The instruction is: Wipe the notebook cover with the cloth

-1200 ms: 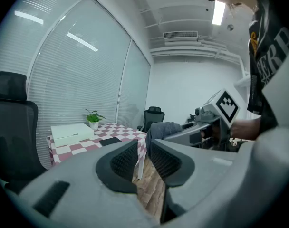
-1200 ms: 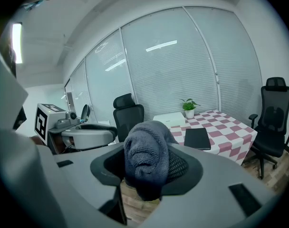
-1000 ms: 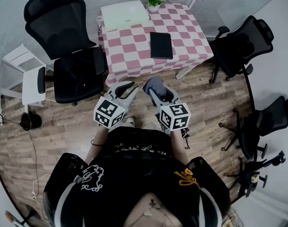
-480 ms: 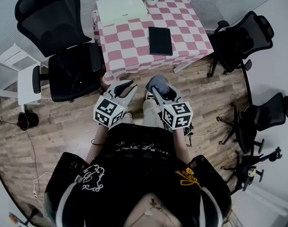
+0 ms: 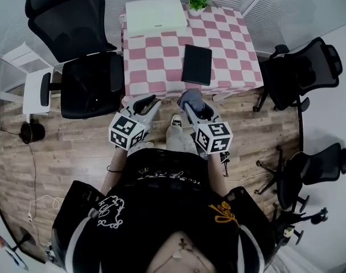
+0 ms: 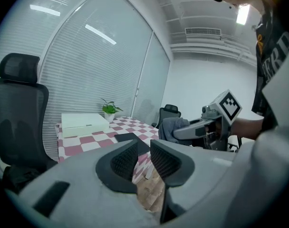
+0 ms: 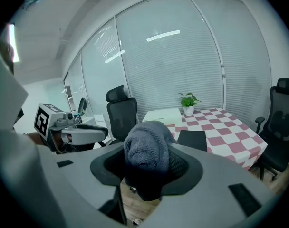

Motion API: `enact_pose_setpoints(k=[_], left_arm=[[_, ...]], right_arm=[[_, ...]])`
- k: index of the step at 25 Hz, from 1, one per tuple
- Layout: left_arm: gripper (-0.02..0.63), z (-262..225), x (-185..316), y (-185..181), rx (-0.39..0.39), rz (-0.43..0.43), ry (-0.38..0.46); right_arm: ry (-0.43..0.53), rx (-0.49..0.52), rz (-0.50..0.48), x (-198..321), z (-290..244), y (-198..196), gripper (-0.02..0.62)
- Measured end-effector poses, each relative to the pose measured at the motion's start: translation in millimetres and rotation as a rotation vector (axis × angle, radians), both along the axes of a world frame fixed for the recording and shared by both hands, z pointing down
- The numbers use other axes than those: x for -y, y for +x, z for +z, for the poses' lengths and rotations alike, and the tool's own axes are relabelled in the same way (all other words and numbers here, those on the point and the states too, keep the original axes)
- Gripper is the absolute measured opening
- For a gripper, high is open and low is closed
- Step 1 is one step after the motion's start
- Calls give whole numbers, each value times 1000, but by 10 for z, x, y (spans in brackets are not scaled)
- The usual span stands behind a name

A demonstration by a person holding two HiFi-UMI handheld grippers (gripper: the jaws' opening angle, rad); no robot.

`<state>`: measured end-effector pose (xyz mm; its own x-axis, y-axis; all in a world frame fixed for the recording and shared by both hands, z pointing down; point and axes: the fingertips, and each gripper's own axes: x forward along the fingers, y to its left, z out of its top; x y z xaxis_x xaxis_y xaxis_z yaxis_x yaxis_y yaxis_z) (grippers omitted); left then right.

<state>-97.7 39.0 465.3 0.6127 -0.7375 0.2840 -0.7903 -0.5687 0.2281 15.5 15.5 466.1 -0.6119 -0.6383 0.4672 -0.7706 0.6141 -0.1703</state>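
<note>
Cloth [image 5: 189, 99], grey, is sitting clamped in the right hand-held gripper [image 5: 191, 108]; the left hand-held gripper [image 5: 147, 103] is hanging slightly open, empty. Black notebook [image 5: 196, 64] is lying on the checkered counter [image 5: 156, 61].

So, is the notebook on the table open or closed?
Closed: the notebook lies flat on the checkered table, showing only its dark cover, no pages.

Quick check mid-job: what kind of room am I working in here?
Most likely an office or small meeting room: black mesh office chairs stand around a checked table, the walls are glass panels with blinds, and the floor is wood.
</note>
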Motion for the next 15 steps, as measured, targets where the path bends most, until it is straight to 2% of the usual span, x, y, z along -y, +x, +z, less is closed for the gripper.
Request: enact_pose_setpoints(k=[8, 15], left_arm=[[83, -125, 870, 453, 26, -23, 11], [81, -86, 1392, 661, 63, -94, -11]], right_arm=[[2, 33, 32, 958, -71, 602, 167], [-18, 75, 58, 1566, -22, 1112, 167]])
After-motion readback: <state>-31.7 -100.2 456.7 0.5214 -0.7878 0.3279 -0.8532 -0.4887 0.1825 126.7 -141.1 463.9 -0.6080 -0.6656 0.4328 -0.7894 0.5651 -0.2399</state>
